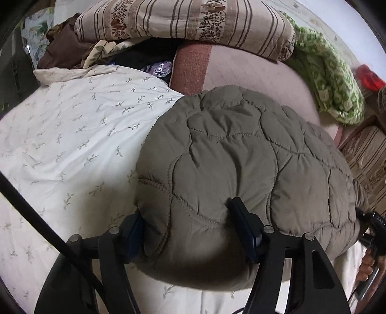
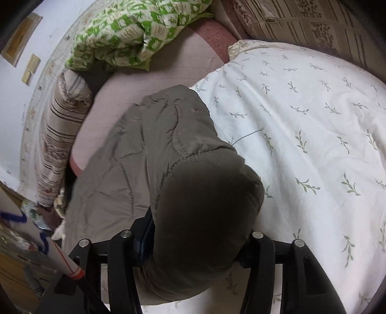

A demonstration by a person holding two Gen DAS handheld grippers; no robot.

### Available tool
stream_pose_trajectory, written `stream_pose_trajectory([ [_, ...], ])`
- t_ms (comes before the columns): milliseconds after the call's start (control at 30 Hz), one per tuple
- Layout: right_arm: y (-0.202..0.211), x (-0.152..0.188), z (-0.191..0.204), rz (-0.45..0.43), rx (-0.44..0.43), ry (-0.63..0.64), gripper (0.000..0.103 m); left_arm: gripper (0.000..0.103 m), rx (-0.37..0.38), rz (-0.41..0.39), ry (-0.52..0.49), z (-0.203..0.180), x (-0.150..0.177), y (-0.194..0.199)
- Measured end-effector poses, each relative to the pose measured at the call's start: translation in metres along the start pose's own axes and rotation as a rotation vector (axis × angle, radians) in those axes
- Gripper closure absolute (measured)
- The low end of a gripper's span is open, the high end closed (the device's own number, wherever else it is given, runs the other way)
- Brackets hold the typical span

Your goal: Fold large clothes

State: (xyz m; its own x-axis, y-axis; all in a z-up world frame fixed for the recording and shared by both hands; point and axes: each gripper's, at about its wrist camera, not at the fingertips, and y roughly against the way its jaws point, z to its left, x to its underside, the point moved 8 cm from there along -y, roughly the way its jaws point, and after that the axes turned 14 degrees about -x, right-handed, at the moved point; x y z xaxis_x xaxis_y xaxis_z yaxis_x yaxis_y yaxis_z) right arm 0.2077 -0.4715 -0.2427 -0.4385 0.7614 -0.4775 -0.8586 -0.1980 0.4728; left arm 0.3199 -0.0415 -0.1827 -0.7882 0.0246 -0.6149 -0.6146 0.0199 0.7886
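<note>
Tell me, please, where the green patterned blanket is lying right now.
The green blanket lies bunched at the far right of the left wrist view, on the pink mattress beyond the jacket, beside the striped quilt.

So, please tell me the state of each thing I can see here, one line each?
Olive quilted padded jacket: bunched, gripped at two places.
Left gripper: shut on the jacket.
Right gripper: shut on the jacket.
White leaf-print duvet: spread flat under the jacket.
Green-and-white patterned blanket: crumpled in a heap.
</note>
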Motion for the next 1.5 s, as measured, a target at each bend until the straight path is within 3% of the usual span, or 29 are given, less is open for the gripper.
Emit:
stream_pose_trajectory([
  [33,0.001,0.000,0.001,0.001,0.005,0.006,0.042,0.038,0.009,-0.022,0.002,0.000,0.000,0.002],
  [200,0.006,0.009,0.000,0.032,0.008,0.017,0.042,0.047,0.008,0.033,-0.007,0.012,0.031,0.013],
  [300,0.008,0.014,0.000,0.055,0.005,0.031,0.040,0.047,0.013,0.057,-0.004,0.019,0.040,0.015],
  [367,0.009,0.014,0.000,0.063,0.008,0.033,0.033,0.047,0.026,0.046,0.000,0.020,0.038,0.016],
  [600,0.046,0.004,0.003,-0.015,0.004,-0.004,0.028,0.046,0.080,-0.026,0.109,0.040,0.024,0.046],
  [667,0.057,0.003,0.003,-0.043,0.017,-0.001,0.026,0.042,0.090,-0.073,0.149,0.050,0.016,0.055],
  [700,0.061,0.001,0.004,-0.062,0.037,0.013,0.025,0.035,0.091,-0.095,0.158,0.053,0.012,0.058],
  [833,0.082,-0.020,0.012,-0.163,0.135,0.109,0.009,0.018,0.124,-0.125,0.109,0.047,-0.013,0.052],
  [867,0.080,-0.025,0.014,-0.163,0.139,0.121,0.007,0.018,0.168,-0.084,0.073,0.037,-0.021,0.038],
  [933,0.060,-0.037,0.018,-0.081,0.099,0.140,0.005,0.018,0.236,0.004,0.057,0.025,-0.026,0.012],
  [1067,0.002,-0.056,0.001,0.081,0.094,0.130,0.005,0.015,0.283,0.165,-0.003,0.003,-0.032,-0.052],
  [1200,-0.046,-0.051,-0.023,0.213,-0.073,-0.001,0.005,0.003,0.477,0.341,-0.022,-0.020,-0.026,-0.090],
  [1267,-0.064,-0.043,-0.023,0.301,-0.204,-0.036,0.004,0.003,0.501,0.374,-0.018,-0.026,-0.027,-0.097],
  [1300,-0.067,-0.044,-0.021,0.310,-0.242,-0.032,0.005,0.005,0.488,0.351,-0.034,-0.031,-0.029,-0.093],
  [1433,-0.063,-0.041,-0.009,0.296,-0.313,-0.053,0.041,0.040,0.443,0.249,-0.092,-0.042,-0.043,-0.062],
  [1467,-0.056,-0.044,0.001,0.279,-0.328,-0.042,0.050,0.044,0.443,0.226,-0.091,-0.042,-0.053,-0.053],
  [1500,-0.048,-0.048,0.012,0.258,-0.350,-0.035,0.053,0.050,0.460,0.207,-0.076,-0.041,-0.066,-0.044],
])
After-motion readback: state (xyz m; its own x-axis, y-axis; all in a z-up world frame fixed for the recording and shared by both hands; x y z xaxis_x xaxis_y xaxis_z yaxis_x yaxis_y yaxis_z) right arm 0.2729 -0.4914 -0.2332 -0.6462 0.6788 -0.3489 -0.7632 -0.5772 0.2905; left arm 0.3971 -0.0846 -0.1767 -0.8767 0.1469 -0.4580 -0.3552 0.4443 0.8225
